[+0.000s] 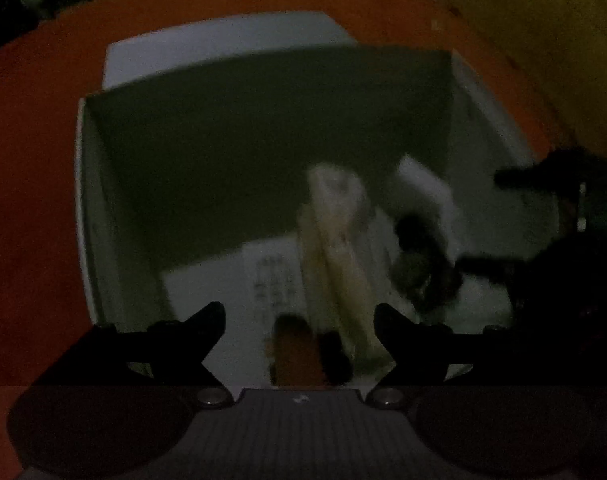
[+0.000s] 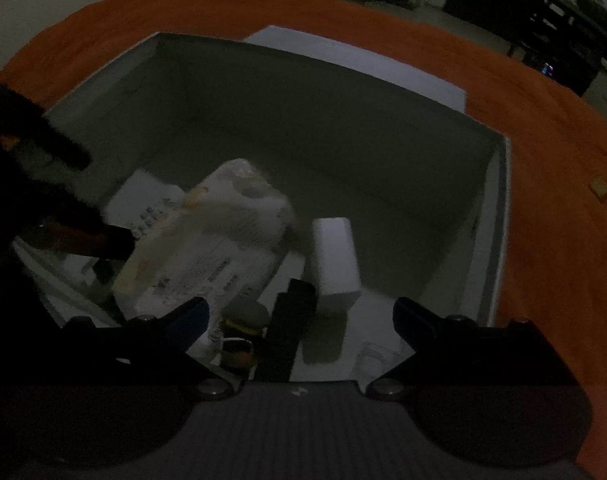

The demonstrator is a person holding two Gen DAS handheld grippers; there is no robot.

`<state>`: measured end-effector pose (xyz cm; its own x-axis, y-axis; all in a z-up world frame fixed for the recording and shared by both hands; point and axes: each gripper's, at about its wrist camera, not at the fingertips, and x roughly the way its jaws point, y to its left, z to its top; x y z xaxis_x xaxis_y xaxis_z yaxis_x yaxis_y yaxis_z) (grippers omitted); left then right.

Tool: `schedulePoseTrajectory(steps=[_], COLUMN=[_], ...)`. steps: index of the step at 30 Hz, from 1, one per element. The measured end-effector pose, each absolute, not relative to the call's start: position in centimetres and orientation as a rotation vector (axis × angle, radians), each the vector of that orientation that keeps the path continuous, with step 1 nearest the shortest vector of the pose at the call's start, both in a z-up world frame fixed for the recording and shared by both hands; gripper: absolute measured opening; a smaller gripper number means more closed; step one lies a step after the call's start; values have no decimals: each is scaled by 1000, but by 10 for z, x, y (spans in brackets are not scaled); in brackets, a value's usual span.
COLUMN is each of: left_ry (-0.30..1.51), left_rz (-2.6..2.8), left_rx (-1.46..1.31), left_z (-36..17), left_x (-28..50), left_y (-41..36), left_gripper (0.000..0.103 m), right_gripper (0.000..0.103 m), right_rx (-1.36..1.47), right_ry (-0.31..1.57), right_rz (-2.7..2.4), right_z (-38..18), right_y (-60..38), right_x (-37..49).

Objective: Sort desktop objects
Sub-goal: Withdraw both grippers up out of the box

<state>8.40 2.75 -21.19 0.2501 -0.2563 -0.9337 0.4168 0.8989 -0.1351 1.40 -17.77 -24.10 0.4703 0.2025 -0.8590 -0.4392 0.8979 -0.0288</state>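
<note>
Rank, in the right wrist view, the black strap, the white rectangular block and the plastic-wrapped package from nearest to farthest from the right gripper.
Measured from the right gripper:
1. Black strap: between the open fingers, on the box floor.
2. White rectangular block: just ahead, slightly right.
3. Plastic-wrapped package: ahead and left; its near end comes close, so ranks 2 and 3 are tight.

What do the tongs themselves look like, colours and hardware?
Both are black, angular two-finger tongs on a grey ribbed body with round silver bolts at the finger bases. The right tongs show blue on the inner finger faces; the left tongs look plain black. No cables or sleeves discernible in this dim light.
</note>
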Motion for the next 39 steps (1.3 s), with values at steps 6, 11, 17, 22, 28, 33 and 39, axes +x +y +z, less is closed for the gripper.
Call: schedulePoseTrajectory(steps=[6, 11, 17, 22, 28, 33, 39], left_ry=[1327, 1333, 1208, 1137, 1106, 1127, 1136], left_rz=[-492, -474, -421, -309, -209, -192, -208], left_rx=[171, 128, -18, -73, 42, 59, 75], left_z=[-230, -238, -221, -217, -240, -245, -242], left_x=[87, 91, 107, 128, 137, 138, 134], left_y=[23, 28, 39, 46, 33, 27, 30], left_gripper=[23, 22, 22, 21, 15, 15, 18], right_gripper=[101, 101, 101, 101, 101, 101, 101], right_rx=[-253, -250, -248, -247, -253, -243, -246], right_ry=[1004, 998, 996, 996, 995, 998, 997], right_rz=[395, 391, 388, 387, 390, 381, 389], right_z=[-240, -240, -239, -239, -238, -239, -238], right_y=[-179, -181, -182, -182, -180, -180, -181], right_x=[15, 15, 14, 15, 14, 14, 14])
